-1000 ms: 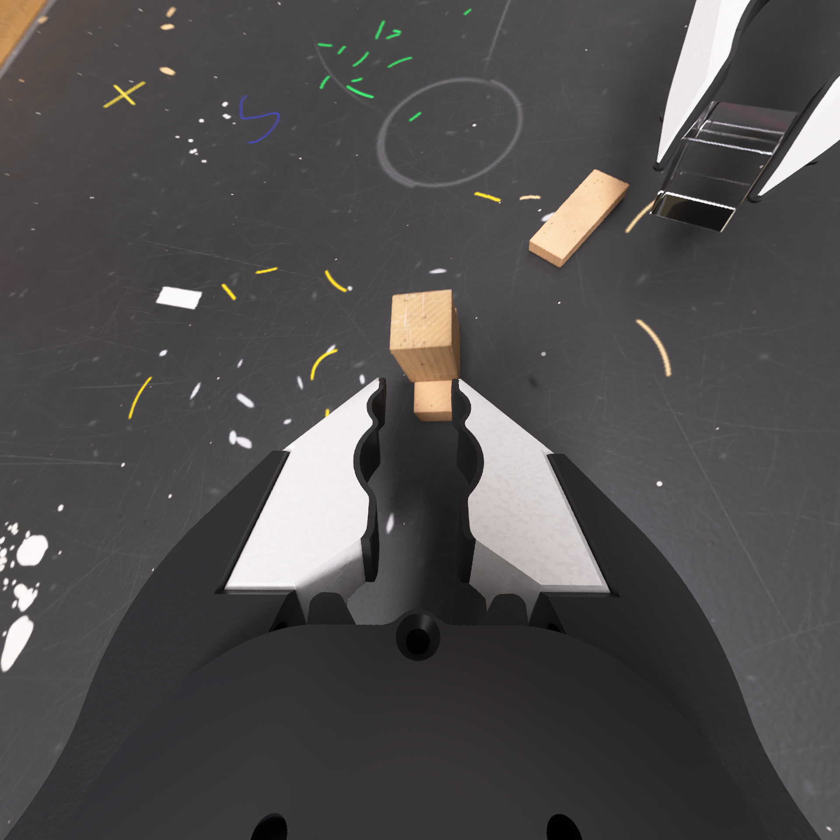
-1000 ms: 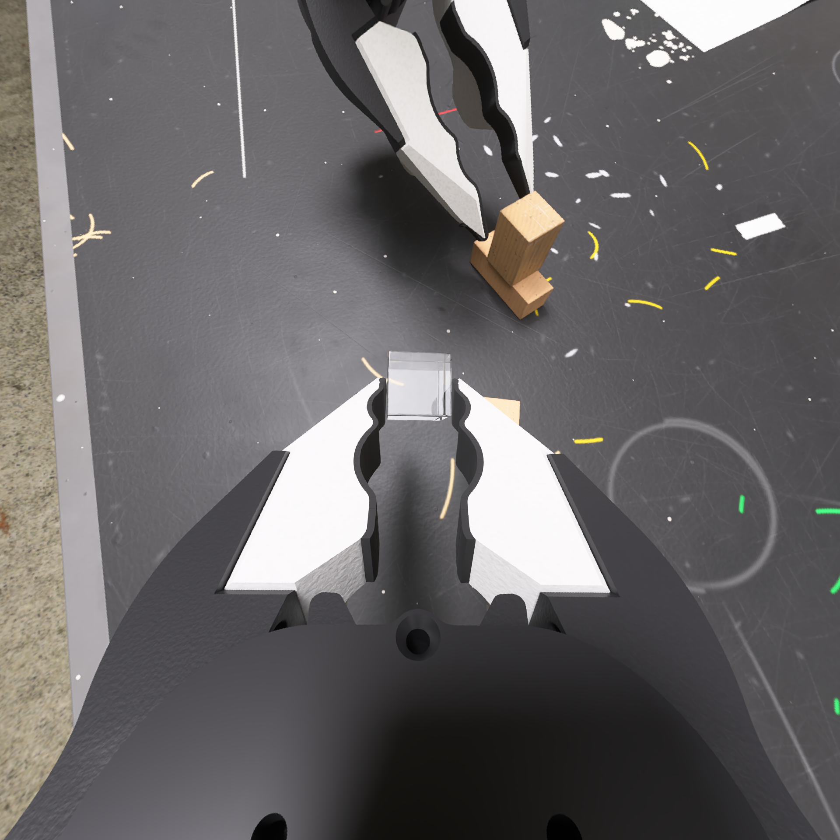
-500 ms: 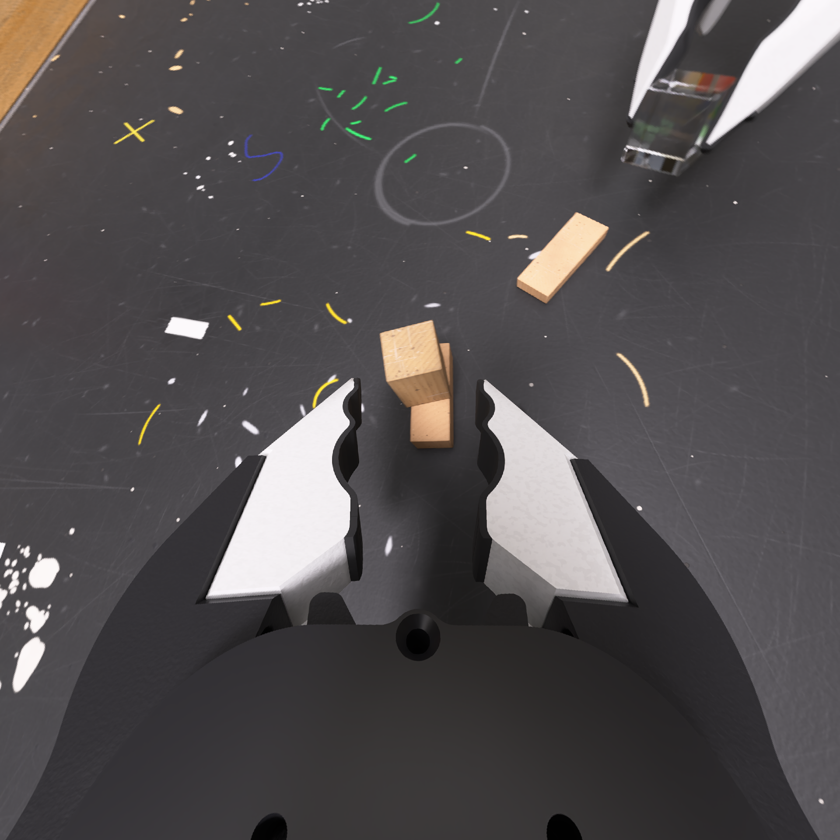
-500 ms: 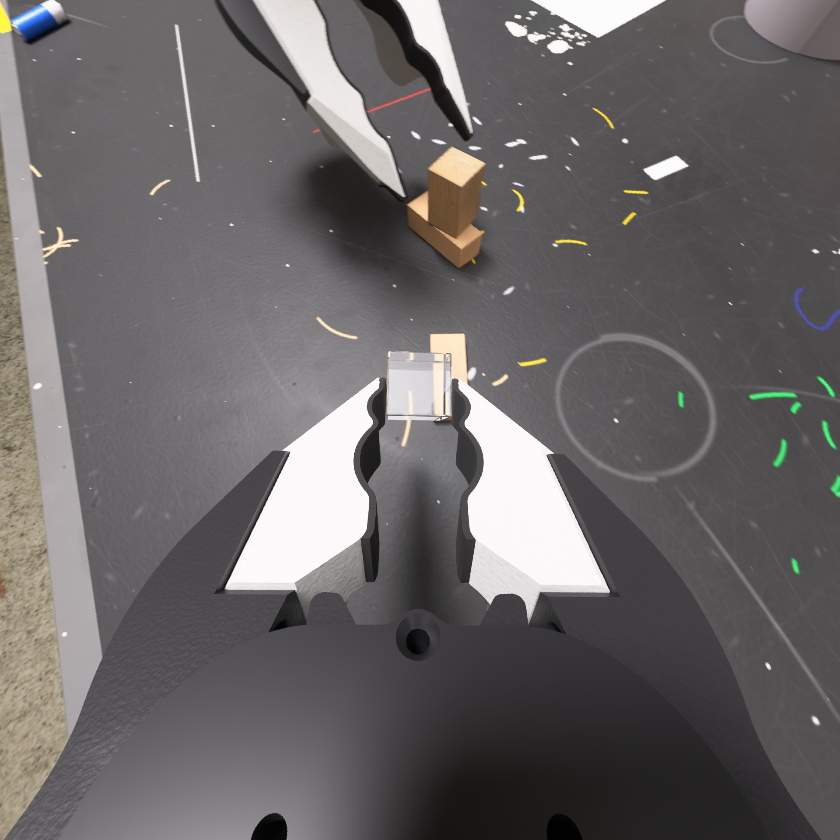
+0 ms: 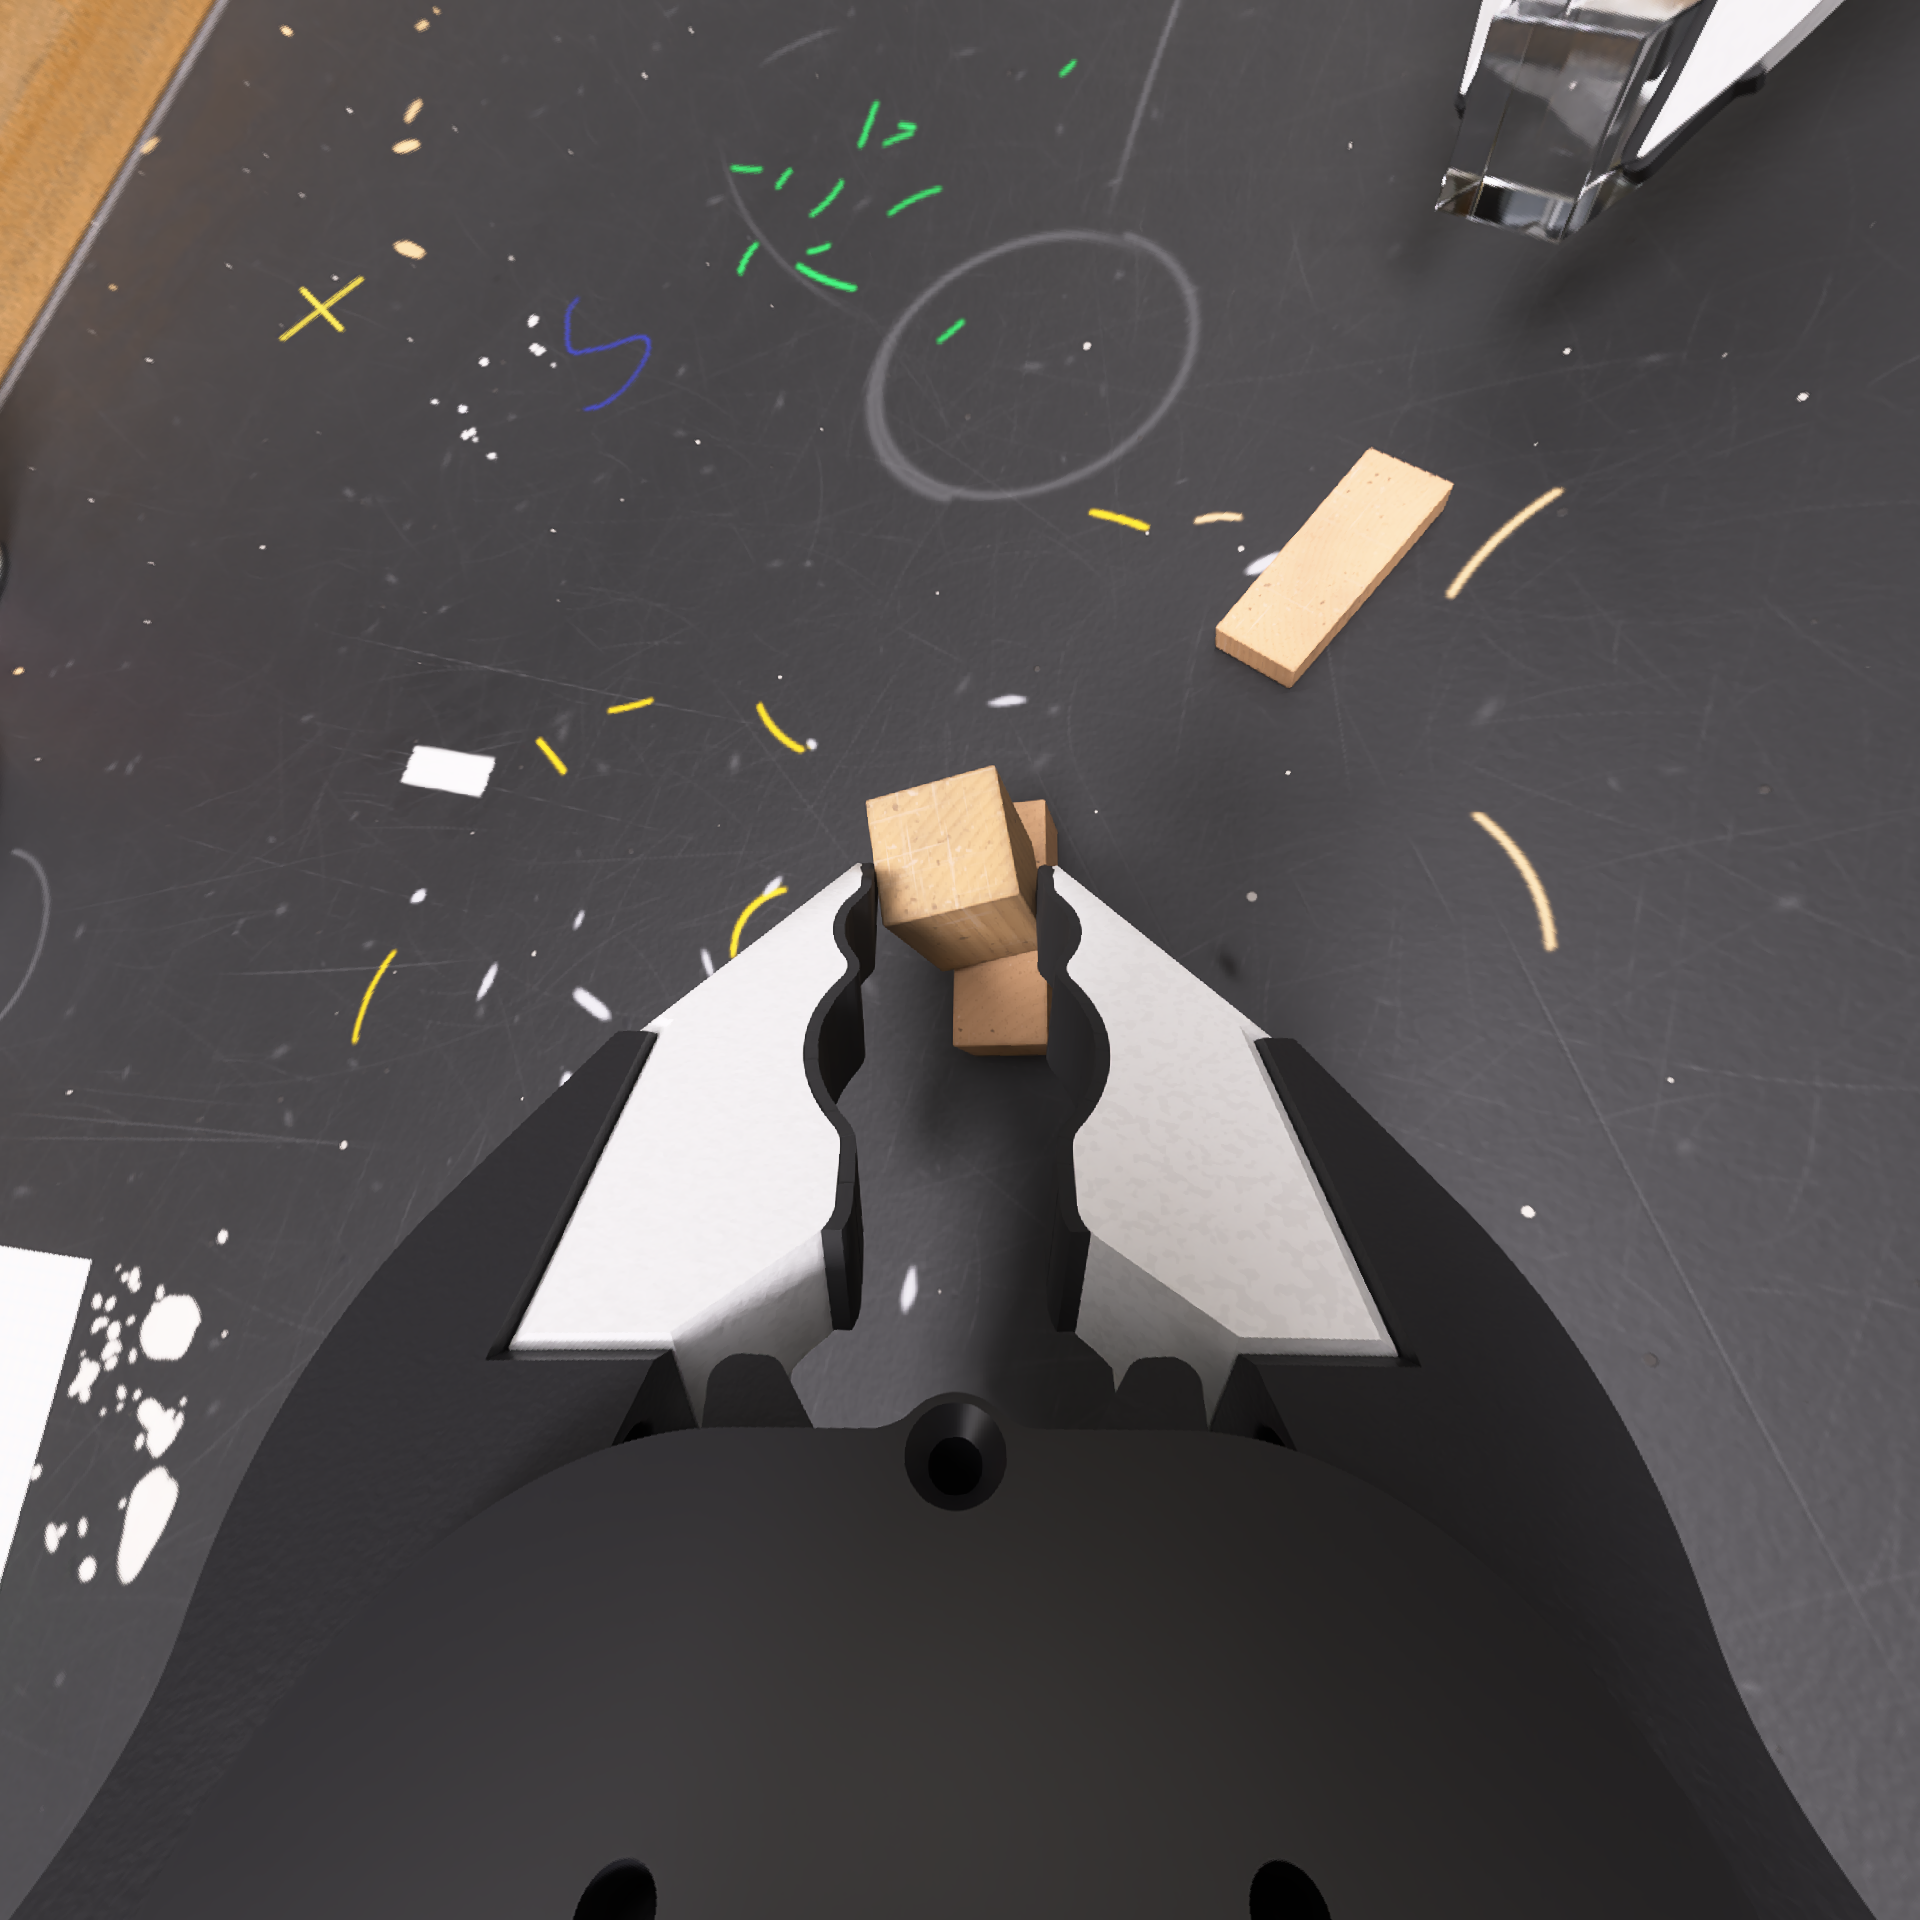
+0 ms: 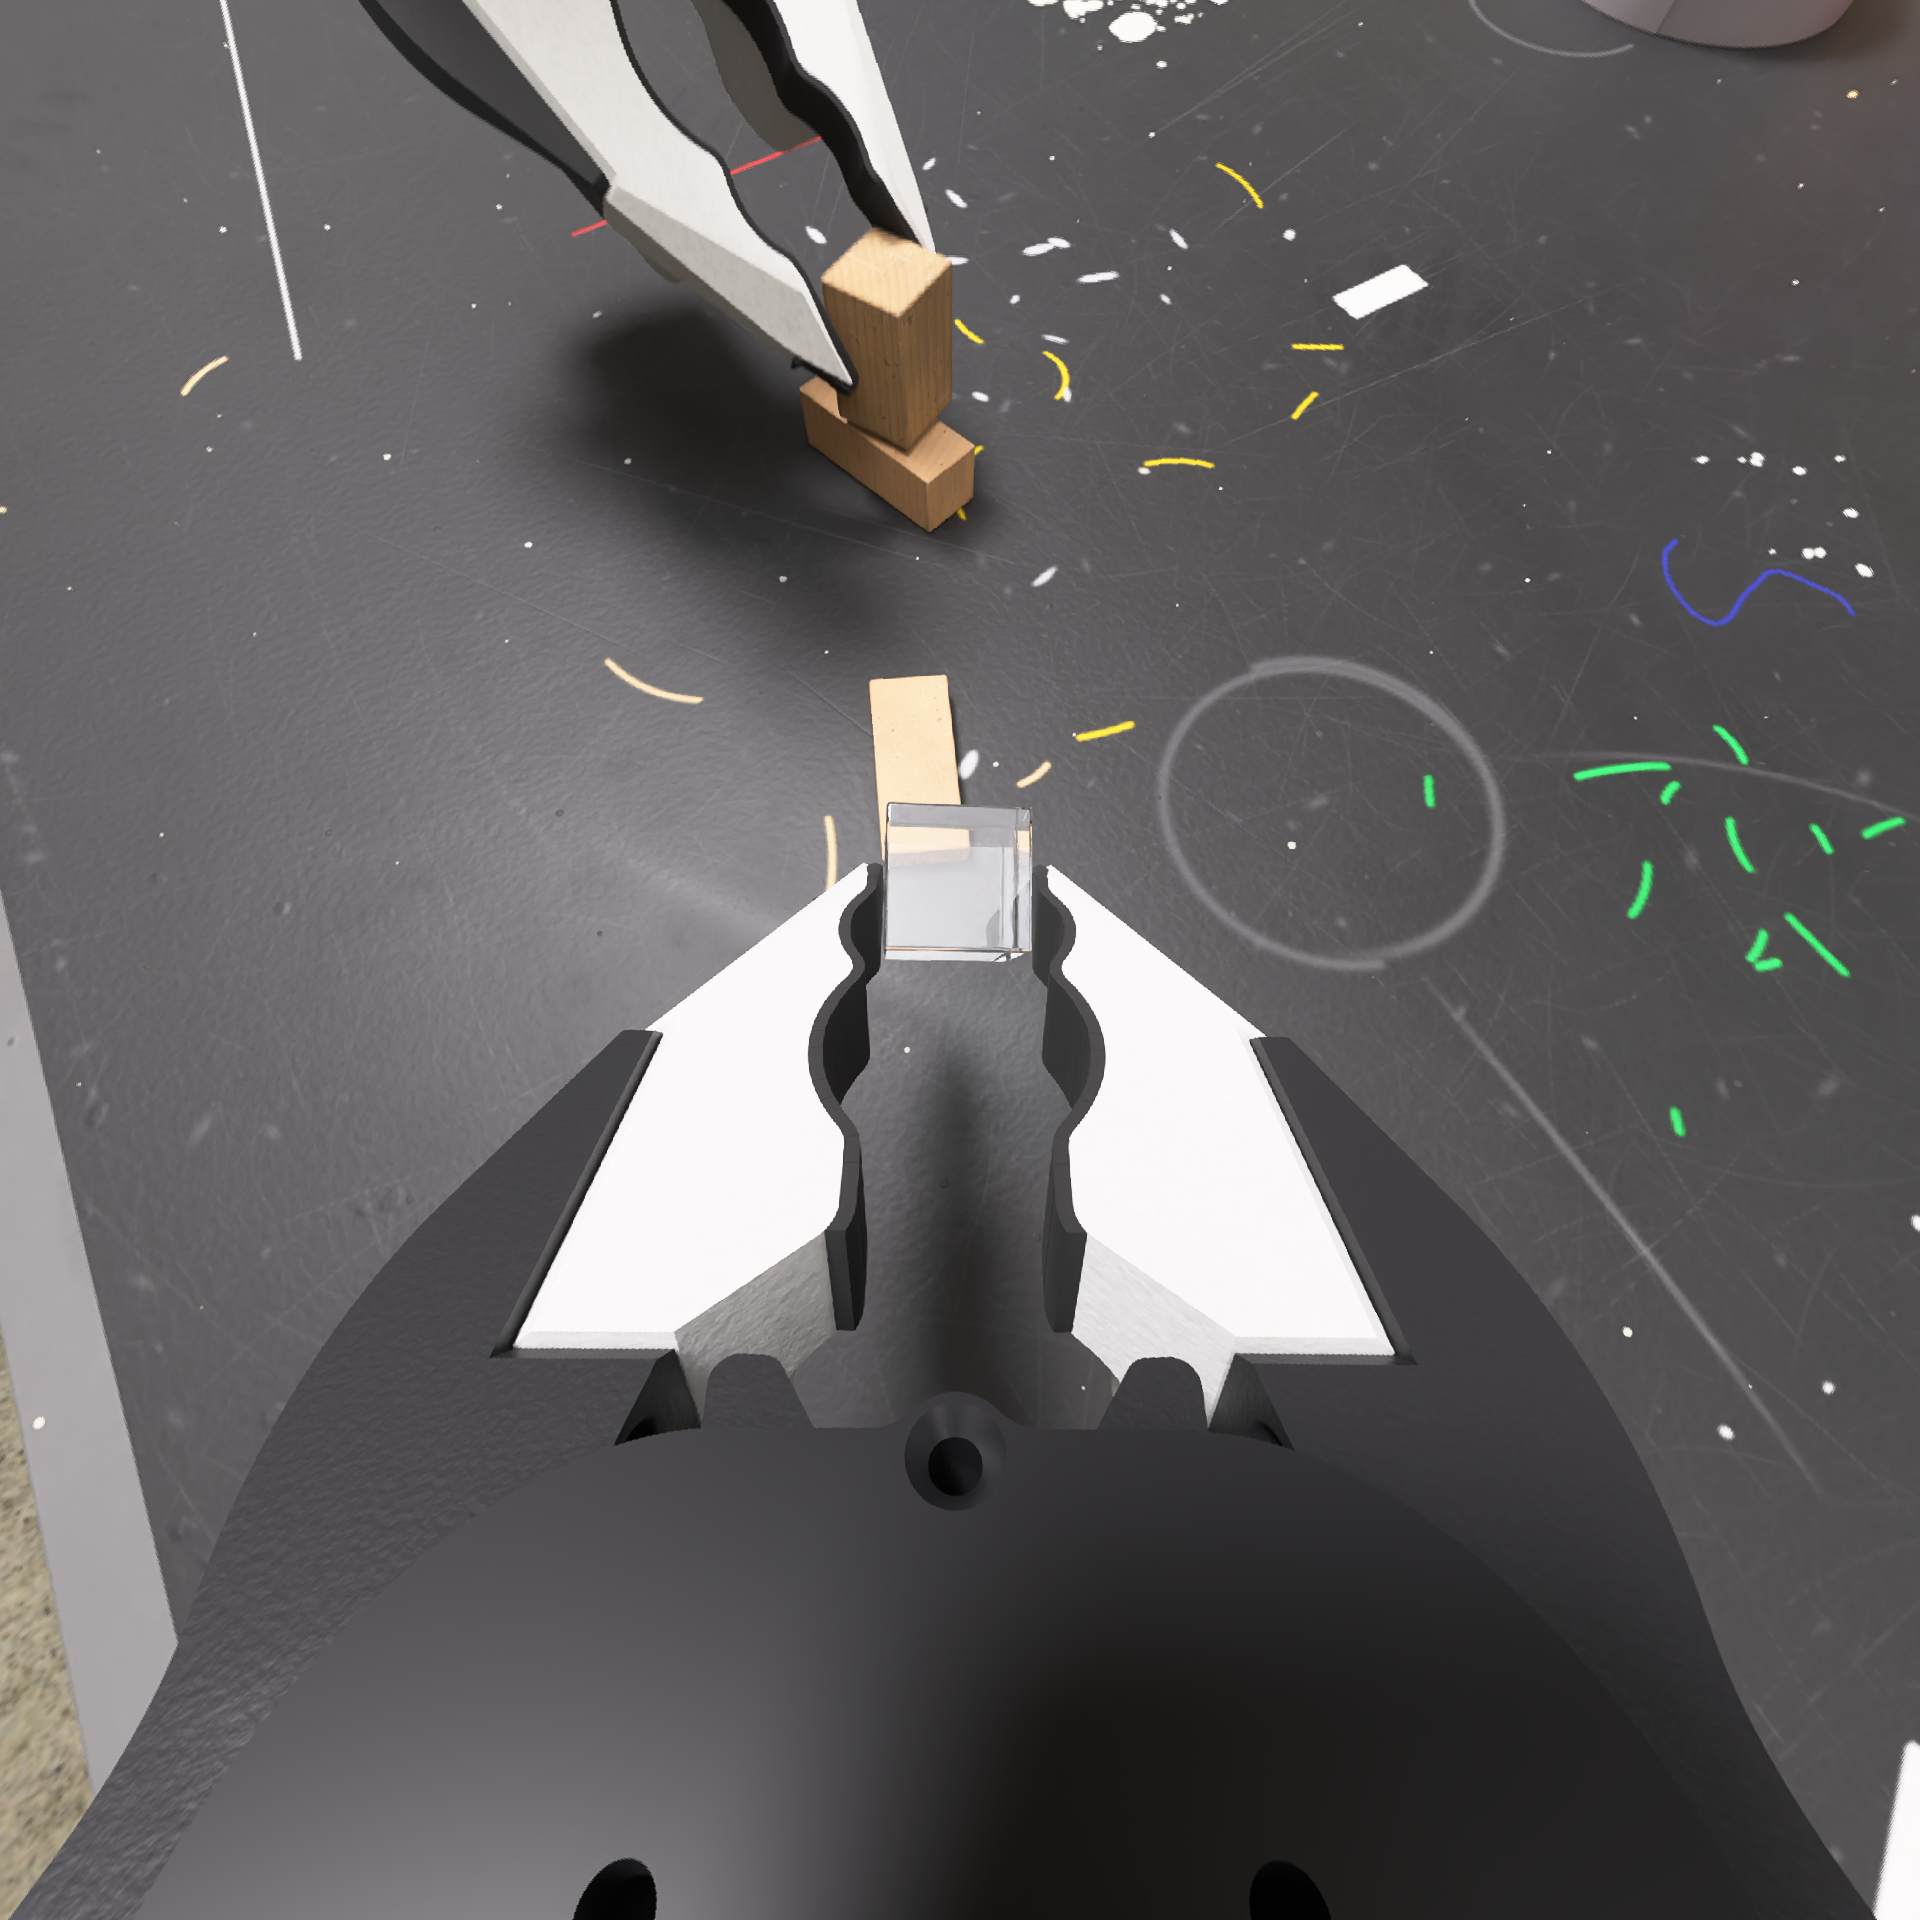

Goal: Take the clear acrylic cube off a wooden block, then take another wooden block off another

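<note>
My left gripper (image 5: pixel 956 883) is shut on an upright wooden block (image 5: pixel 951 862), near its top. That block stands on a lower wooden block (image 5: pixel 1003 1003) lying on the dark table. The right wrist view shows the same pair: the upright block (image 6: pixel 894 343), the lower block (image 6: pixel 899 468) and the left gripper (image 6: pixel 873 301) pinching from both sides. My right gripper (image 6: pixel 956 883) is shut on the clear acrylic cube (image 6: pixel 956 883), held above the table just short of a flat wooden plank (image 6: pixel 912 738). The cube (image 5: pixel 1548 114) and plank (image 5: pixel 1335 566) also show in the left wrist view.
The dark table top is scratched and flecked with paint marks, including a grey ring (image 5: pixel 1034 364). The table's edge and a wooden floor (image 5: pixel 52 104) lie far left. A white sheet (image 5: pixel 31 1382) lies near left. A grey border strip (image 6: pixel 62 1351) runs along the left.
My left gripper opened wider, moved in around the upright block and closed on it. My right gripper drew back from the plank with the cube in its grip.
</note>
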You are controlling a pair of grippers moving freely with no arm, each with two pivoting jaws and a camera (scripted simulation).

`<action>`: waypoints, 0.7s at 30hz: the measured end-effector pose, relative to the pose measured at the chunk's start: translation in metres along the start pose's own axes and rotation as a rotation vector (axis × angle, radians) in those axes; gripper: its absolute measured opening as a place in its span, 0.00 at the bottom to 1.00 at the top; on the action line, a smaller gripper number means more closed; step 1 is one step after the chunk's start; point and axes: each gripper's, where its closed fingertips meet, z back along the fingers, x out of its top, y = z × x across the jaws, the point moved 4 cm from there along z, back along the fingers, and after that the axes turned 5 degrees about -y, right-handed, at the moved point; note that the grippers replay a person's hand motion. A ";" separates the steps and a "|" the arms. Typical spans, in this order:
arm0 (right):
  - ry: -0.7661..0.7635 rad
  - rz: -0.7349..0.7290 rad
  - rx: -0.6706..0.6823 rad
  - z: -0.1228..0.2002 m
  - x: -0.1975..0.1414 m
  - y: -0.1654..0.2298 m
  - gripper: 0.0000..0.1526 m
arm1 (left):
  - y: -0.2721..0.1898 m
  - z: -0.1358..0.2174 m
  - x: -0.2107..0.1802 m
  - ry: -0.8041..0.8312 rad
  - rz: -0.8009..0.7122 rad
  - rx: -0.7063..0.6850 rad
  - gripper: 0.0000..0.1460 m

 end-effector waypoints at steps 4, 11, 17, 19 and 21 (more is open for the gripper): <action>-0.002 0.006 0.010 0.007 -0.002 0.000 0.19 | -0.001 0.012 0.005 -0.040 0.020 0.008 0.21; 0.036 0.030 -0.037 0.034 -0.010 -0.012 0.19 | -0.015 0.018 0.015 -0.067 0.009 -0.012 0.21; 0.027 0.030 -0.041 0.044 -0.008 -0.023 0.19 | -0.029 0.001 0.036 -0.068 -0.038 -0.069 0.21; 0.029 0.038 -0.016 0.036 -0.004 -0.023 0.19 | -0.031 -0.013 0.039 -0.027 -0.069 -0.077 0.21; 0.038 0.051 0.002 0.025 0.000 -0.022 0.19 | -0.026 -0.025 0.034 0.039 -0.094 -0.056 0.21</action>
